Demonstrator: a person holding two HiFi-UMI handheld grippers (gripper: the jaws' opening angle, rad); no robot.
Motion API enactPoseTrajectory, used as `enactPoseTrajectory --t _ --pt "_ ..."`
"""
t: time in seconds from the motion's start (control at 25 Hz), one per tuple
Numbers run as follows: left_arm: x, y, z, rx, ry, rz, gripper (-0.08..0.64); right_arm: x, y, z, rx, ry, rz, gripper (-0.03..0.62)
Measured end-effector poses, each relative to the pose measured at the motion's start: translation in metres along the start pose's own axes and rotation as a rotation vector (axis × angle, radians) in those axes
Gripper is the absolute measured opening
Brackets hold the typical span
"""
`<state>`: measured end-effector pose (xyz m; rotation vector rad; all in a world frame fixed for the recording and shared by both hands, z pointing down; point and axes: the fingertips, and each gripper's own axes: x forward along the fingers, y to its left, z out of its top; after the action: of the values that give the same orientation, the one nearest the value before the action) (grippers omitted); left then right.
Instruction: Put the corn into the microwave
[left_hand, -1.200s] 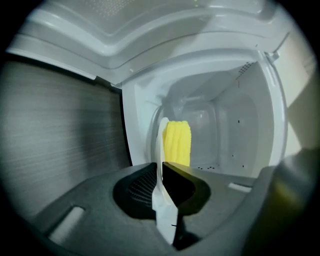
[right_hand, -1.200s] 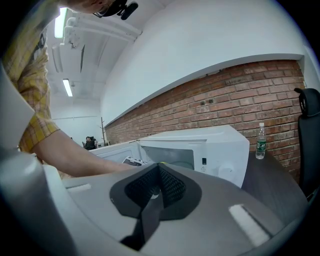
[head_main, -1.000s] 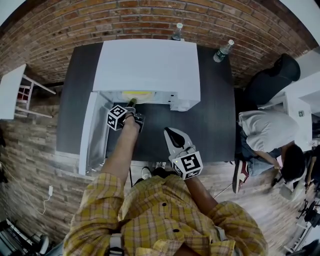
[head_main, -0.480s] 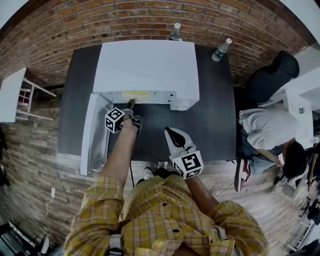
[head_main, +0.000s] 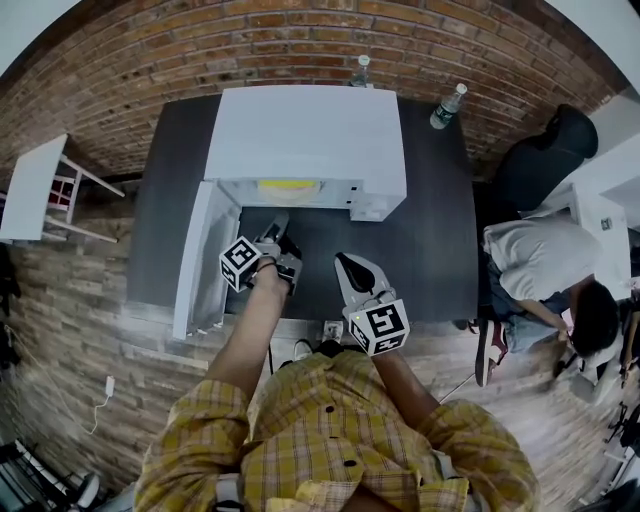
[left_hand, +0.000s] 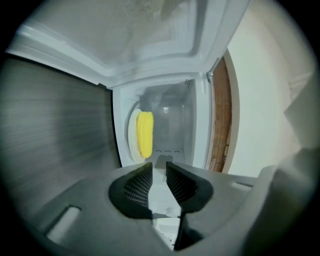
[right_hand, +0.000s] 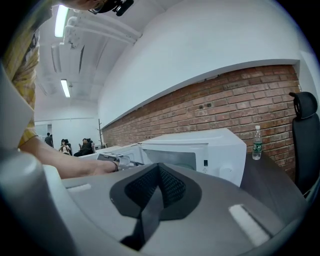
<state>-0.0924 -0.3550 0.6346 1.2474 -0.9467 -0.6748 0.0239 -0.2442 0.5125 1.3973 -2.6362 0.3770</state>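
The yellow corn (left_hand: 144, 134) lies on the round plate inside the white microwave (head_main: 305, 130); in the head view the corn (head_main: 288, 186) shows as a yellow strip in the oven's mouth. The microwave door (head_main: 200, 260) hangs open at the left. My left gripper (head_main: 280, 235) hovers over the dark table just in front of the opening, apart from the corn. In the left gripper view its jaws (left_hand: 159, 167) are closing, a narrow gap still between them and nothing in it. My right gripper (head_main: 350, 268) is shut and empty, nearer the table's front edge.
Two water bottles (head_main: 447, 103) (head_main: 361, 70) stand at the back of the dark table (head_main: 430, 250) beside the brick wall. A black chair (head_main: 545, 155) and a crouching person (head_main: 545, 270) are to the right. A white side table (head_main: 30, 185) stands at the left.
My left gripper has drawn back from the microwave's mouth toward me and risen. The corn stays inside on the plate. The right gripper has kept still.
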Motion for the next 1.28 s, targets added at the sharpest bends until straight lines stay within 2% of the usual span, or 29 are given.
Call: enactPoseTrajectory --t 0.2,0.56,0.72,1.0,1.16,1.28 --pt "-0.029 -0.031 -0.020 0.049 0.030 -0.070 0.000 -0.008 0.011 0.006 0.004 -0.022 -0.016 0.005" --pt "-0.084 -0.077 -0.046 0.218 0.072 -0.178 0.000 -0.028 0.034 0.009 0.027 -0.050 -0.046 0.005" --pt "-0.109 -0.094 -0.059 0.380 0.094 -0.202 -0.002 -0.036 0.044 0.012 0.033 -0.066 -0.052 0.005" --pt "-0.139 -0.117 -0.084 0.709 0.101 -0.208 -0.002 -0.050 0.051 0.021 0.051 -0.092 -0.057 0.005" --pt "-0.152 -0.126 -0.101 0.948 0.104 -0.220 -0.005 -0.055 0.053 0.020 0.059 -0.094 -0.055 0.005" --pt "-0.161 -0.129 -0.112 1.068 0.091 -0.217 -0.005 -0.059 0.055 0.019 0.058 -0.092 -0.055 0.005"
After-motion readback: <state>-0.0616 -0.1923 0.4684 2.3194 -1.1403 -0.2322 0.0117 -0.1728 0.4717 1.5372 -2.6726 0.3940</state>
